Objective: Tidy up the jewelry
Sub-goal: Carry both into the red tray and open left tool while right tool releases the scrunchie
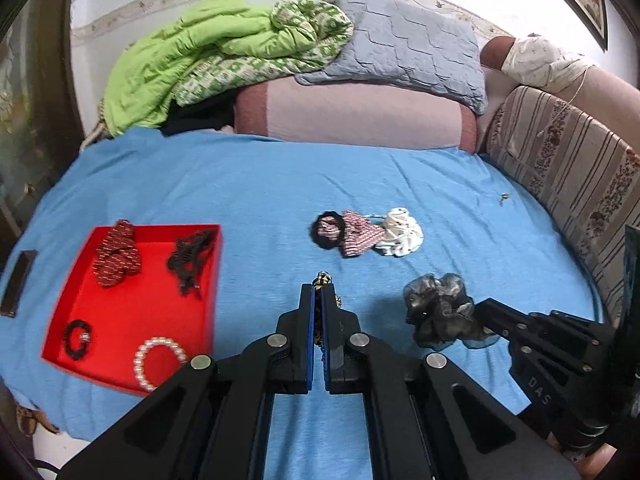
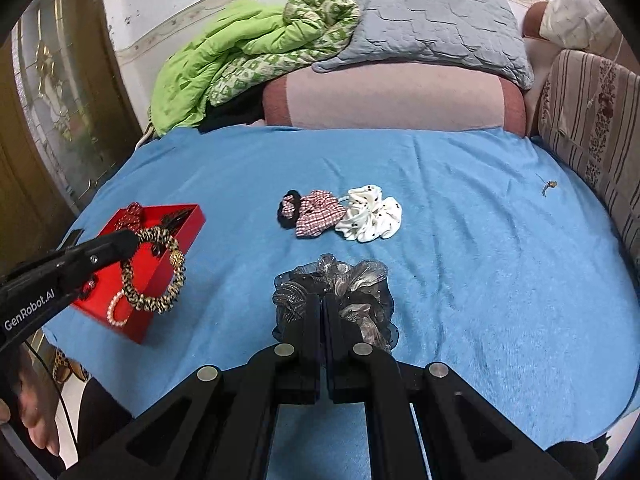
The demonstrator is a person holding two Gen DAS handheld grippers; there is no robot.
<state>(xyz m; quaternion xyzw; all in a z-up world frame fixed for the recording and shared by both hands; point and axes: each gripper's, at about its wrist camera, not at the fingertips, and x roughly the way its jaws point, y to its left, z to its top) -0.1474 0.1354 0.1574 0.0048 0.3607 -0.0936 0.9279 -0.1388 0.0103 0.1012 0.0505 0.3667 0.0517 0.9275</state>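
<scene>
A blue-sheeted bed (image 2: 460,240) carries a red tray (image 1: 132,320), three scrunchies (image 2: 340,214) and pillows (image 2: 436,28).

Left gripper (image 1: 319,292): matte black linkage arms joined by round silver pivot pins, with blue pads lining the inner faces of its two fingers. Right gripper (image 2: 322,300): the same black linkage and silver pins, its finger faces dark. Seen side-on, the left gripper's body carries white lettering, "GenRobot.AI"; a thin black cable trails beneath it beside a hand (image 2: 28,412).
</scene>
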